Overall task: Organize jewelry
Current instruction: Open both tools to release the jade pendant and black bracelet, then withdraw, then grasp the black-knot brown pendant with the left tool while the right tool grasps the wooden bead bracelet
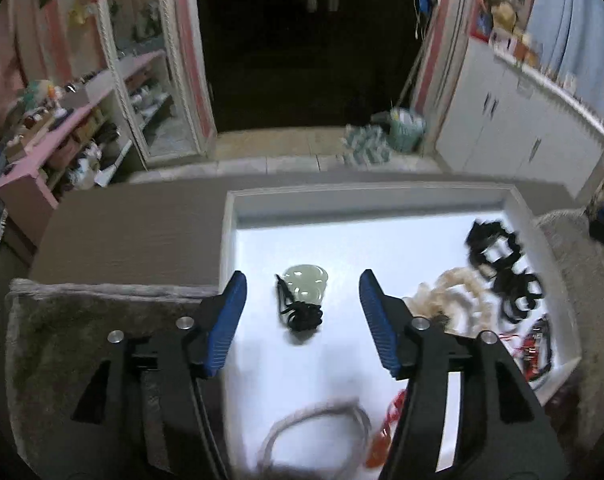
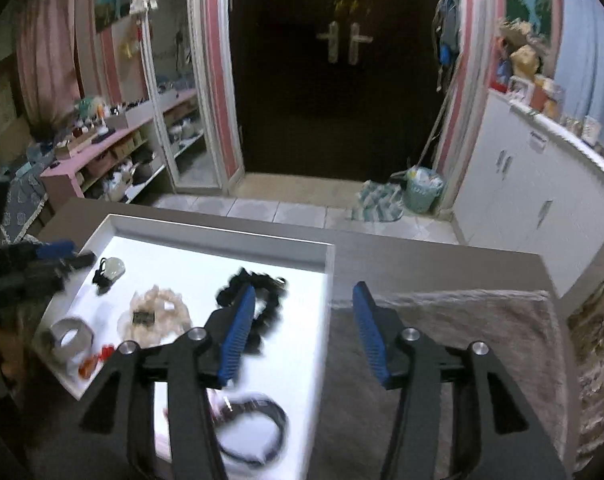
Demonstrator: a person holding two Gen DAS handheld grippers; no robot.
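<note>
A white tray (image 1: pixel 365 196) lies on the table and holds the jewelry. My left gripper (image 1: pixel 302 279) stands open above a pale green jade pendant (image 1: pixel 307 280) on a black cord, which lies on the tray floor untouched. To its right are cream beads (image 1: pixel 457 292) and a black beaded piece (image 1: pixel 497 264). A grey bangle (image 1: pixel 317 420) and a red cord with an orange bead (image 1: pixel 381 432) lie nearer. My right gripper (image 2: pixel 303 291) is open and empty over the tray's (image 2: pixel 222 236) right rim, beside the black beaded piece (image 2: pixel 266 280). A black cord loop (image 2: pixel 258 428) lies below it.
A grey fluffy mat (image 2: pixel 441 340) covers the table on both sides of the tray, with brown tabletop (image 1: pixel 134 232) behind. Beyond the table are a pink shelf (image 2: pixel 114 140), white cabinets (image 2: pixel 533 192), a dark door (image 2: pixel 341 80) and a bin (image 2: pixel 421 190) on the tiled floor.
</note>
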